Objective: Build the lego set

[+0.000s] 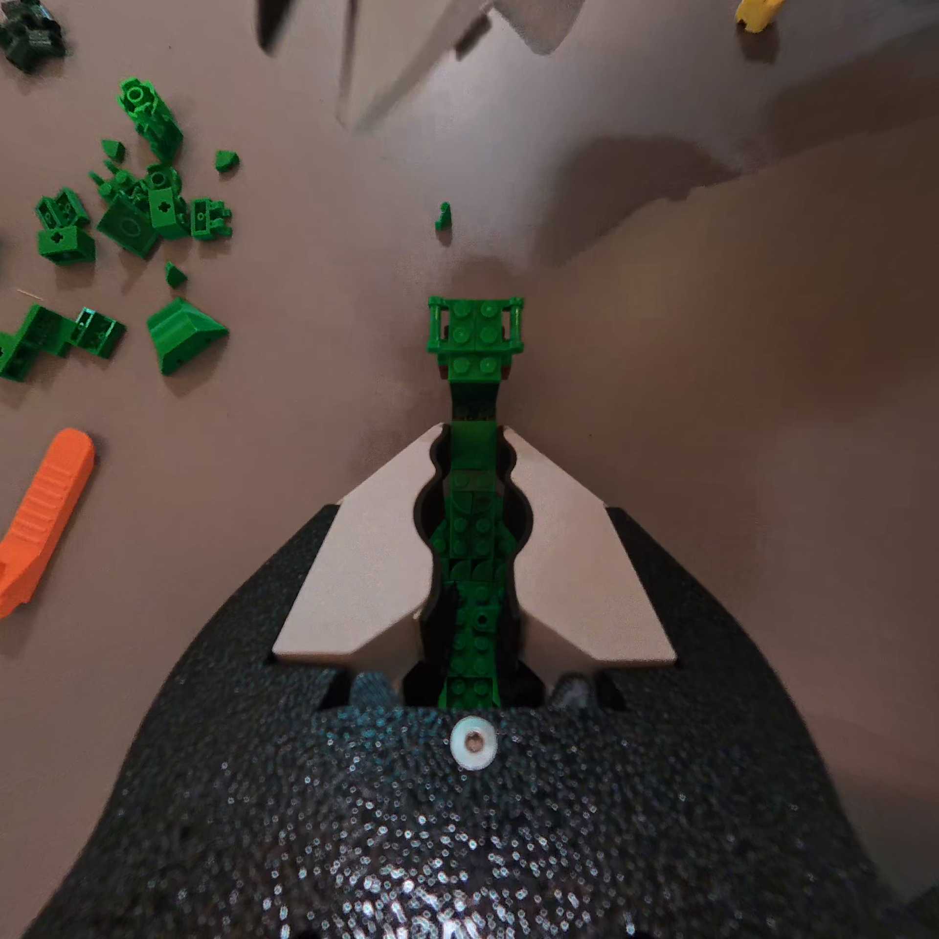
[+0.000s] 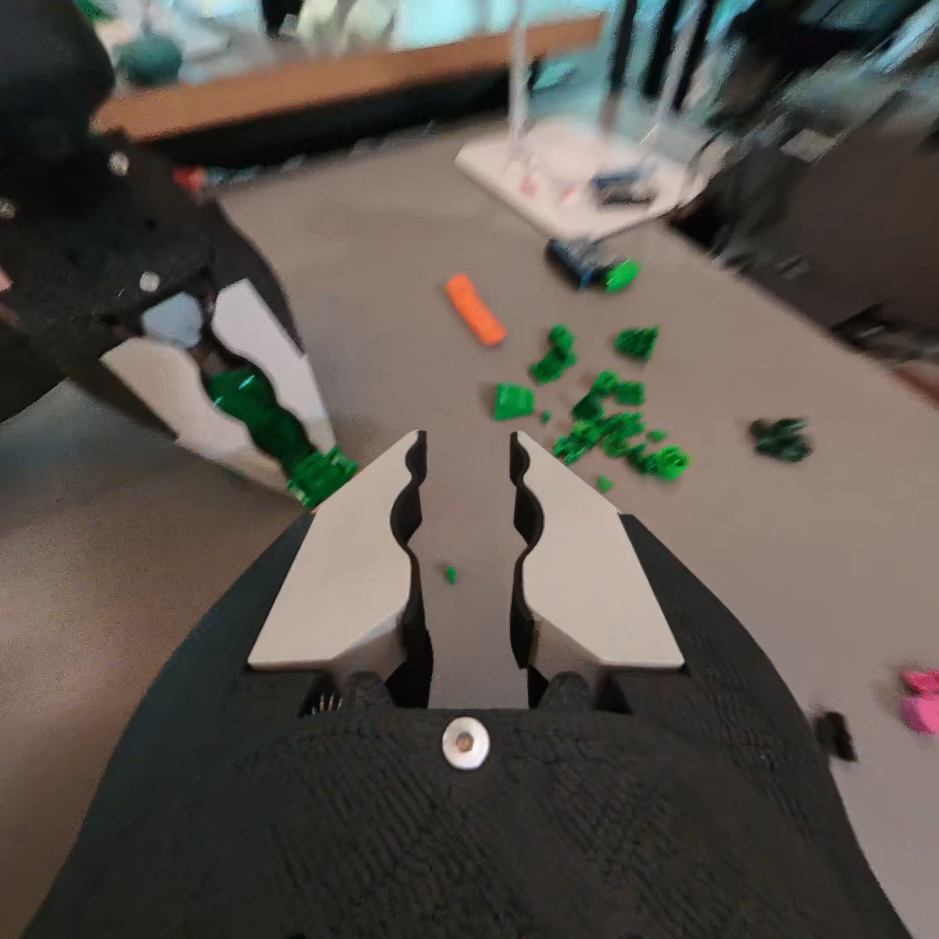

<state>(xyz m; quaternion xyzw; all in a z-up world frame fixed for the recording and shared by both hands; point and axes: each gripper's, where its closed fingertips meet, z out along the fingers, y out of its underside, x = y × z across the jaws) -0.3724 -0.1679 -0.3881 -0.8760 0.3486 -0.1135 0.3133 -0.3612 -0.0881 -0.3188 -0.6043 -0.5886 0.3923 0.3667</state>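
Observation:
My left gripper [image 1: 473,432] is shut on a long green lego assembly [image 1: 475,335] whose studded end sticks out past the fingertips, held above the table. The same gripper and assembly [image 2: 284,437] show at the left of the right wrist view. My right gripper [image 2: 467,437] is open and empty, hovering over the table. One tiny green piece [image 2: 450,573] lies on the table between its fingers; it also shows in the left wrist view [image 1: 443,217]. A pile of loose green bricks [image 1: 142,203] lies at the upper left, and in the right wrist view [image 2: 609,421] ahead to the right.
An orange brick separator [image 1: 40,513] lies at the left edge, also seen in the right wrist view [image 2: 475,315]. Dark green pieces [image 2: 782,439], pink pieces [image 2: 922,706] and a yellow piece [image 1: 757,15] lie apart. A white stand base [image 2: 574,173] stands far back. Left tips to right tips: about 11 cm. From either gripper's tips it is about 15 cm to the orange brick separator [image 1: 40,513]. It is also in sight in the right wrist view [image 2: 475,315].

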